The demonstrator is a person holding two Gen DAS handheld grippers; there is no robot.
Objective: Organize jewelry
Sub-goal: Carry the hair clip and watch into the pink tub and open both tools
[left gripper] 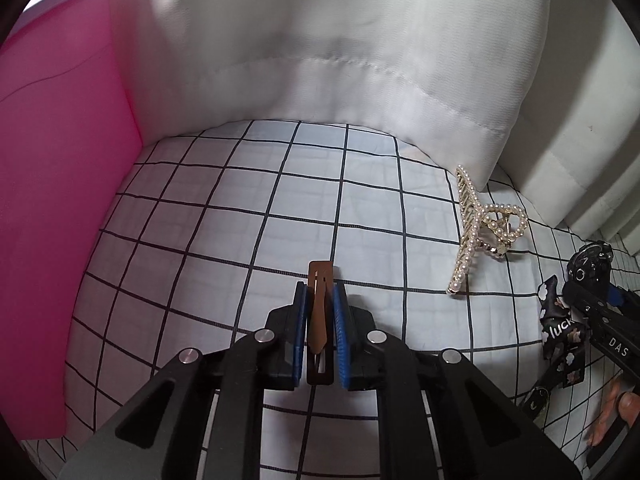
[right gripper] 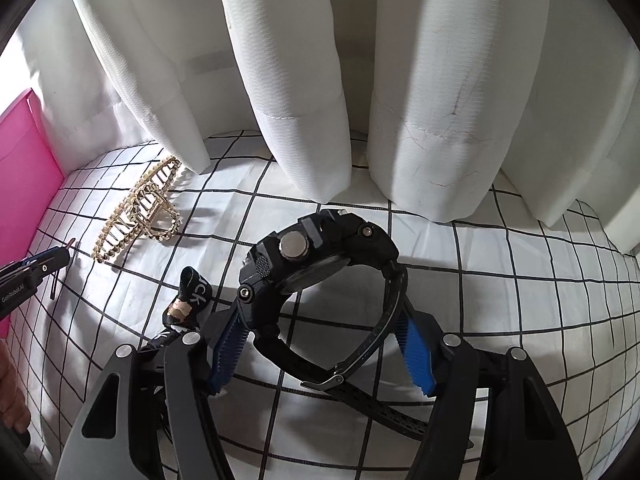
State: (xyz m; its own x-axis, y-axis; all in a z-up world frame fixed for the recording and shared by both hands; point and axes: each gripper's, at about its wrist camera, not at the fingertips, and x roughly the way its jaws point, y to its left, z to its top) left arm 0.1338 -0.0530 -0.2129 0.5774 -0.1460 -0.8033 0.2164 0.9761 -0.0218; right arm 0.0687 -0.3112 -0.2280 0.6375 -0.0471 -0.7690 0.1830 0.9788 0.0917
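Observation:
My left gripper (left gripper: 320,292) is shut on a flat brown hair clip (left gripper: 320,316), held just above the checked cloth (left gripper: 224,208). My right gripper (right gripper: 324,320) is shut on a black sports watch (right gripper: 320,256), its blue pads pressing the strap on both sides. A pearl claw hair clip (left gripper: 476,232) lies on the cloth to the right of the left gripper; it shows in the right wrist view (right gripper: 140,212) to the left. A black printed ribbon (right gripper: 188,300) lies beside the right gripper's left finger and also shows in the left wrist view (left gripper: 560,340).
A pink box (left gripper: 60,200) stands at the left edge of the cloth and also shows in the right wrist view (right gripper: 24,160). White curtains (right gripper: 304,80) hang along the back. The right gripper with the watch (left gripper: 592,272) appears at the far right of the left wrist view.

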